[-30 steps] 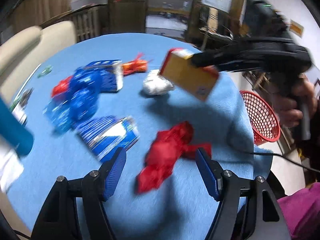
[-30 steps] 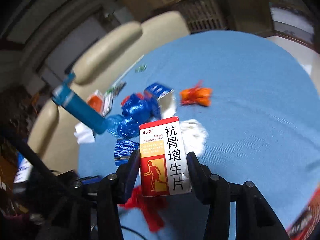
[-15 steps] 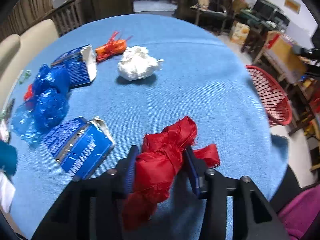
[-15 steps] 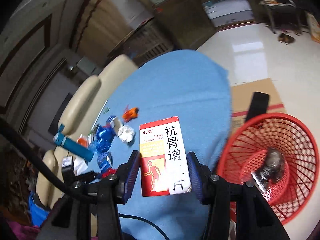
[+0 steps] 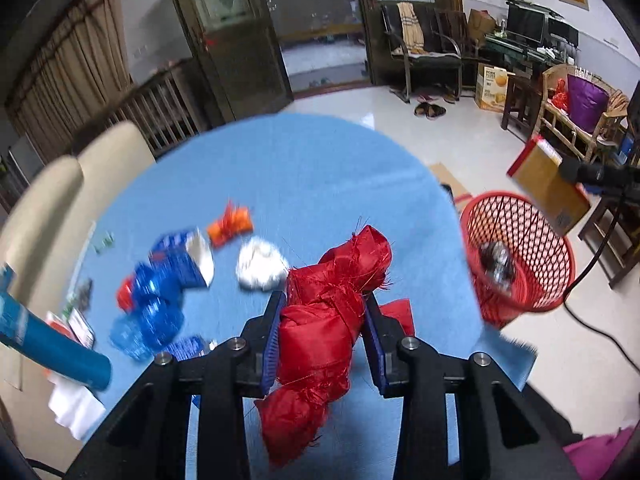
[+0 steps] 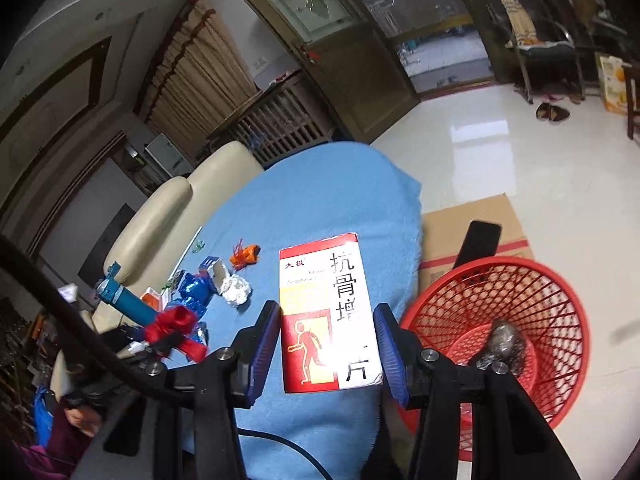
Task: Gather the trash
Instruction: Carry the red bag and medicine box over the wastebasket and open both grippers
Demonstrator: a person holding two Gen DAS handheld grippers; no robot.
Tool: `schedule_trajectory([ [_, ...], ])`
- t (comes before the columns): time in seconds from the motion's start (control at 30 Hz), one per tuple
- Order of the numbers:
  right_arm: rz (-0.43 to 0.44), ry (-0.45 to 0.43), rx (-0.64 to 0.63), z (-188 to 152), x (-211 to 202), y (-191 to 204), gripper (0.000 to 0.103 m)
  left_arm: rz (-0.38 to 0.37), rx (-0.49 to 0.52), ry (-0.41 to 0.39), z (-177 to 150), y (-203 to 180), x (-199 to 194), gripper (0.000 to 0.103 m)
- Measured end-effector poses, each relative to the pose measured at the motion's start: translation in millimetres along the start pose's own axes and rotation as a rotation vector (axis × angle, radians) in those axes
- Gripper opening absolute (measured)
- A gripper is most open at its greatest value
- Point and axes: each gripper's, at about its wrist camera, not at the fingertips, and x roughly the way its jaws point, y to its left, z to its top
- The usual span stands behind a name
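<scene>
1. My left gripper (image 5: 323, 334) has just been closing and now clamps the crumpled red cloth bundle (image 5: 326, 330), lifted over the near edge of the round blue-covered table (image 5: 304, 168)
2. My right gripper (image 6: 326, 350) pinches the red-and-white cardboard medicine box (image 6: 328, 316) upright, just past the table's edge, beside the red plastic mesh basket (image 6: 532, 280)
3. A crumpled white paper wad (image 5: 260, 264), an orange wrapper (image 5: 232, 224) and blue packets (image 5: 176, 268) lie toward the table's left edge

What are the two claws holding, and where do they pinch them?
The left claw pinches the red cloth bundle around its middle. The right claw pinches the medicine box by the lower part of its sides.
</scene>
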Motion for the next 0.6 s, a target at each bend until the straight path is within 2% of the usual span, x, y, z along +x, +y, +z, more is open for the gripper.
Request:
schedule_trajectory([
  [0.2, -0.024, -0.048, -0.001, 3.5, -21.9, -17.2, 0.051, 0.037, 0.055, -0.061, 36.1, -36.2, -12.7, 0.038],
  [0.6, -0.069, -0.098, 0.045, 2.0, -52.7, -62.2, 0.051, 0.013, 0.191, -0.073, 67.1, -108.7, -15.3, 0.039],
])
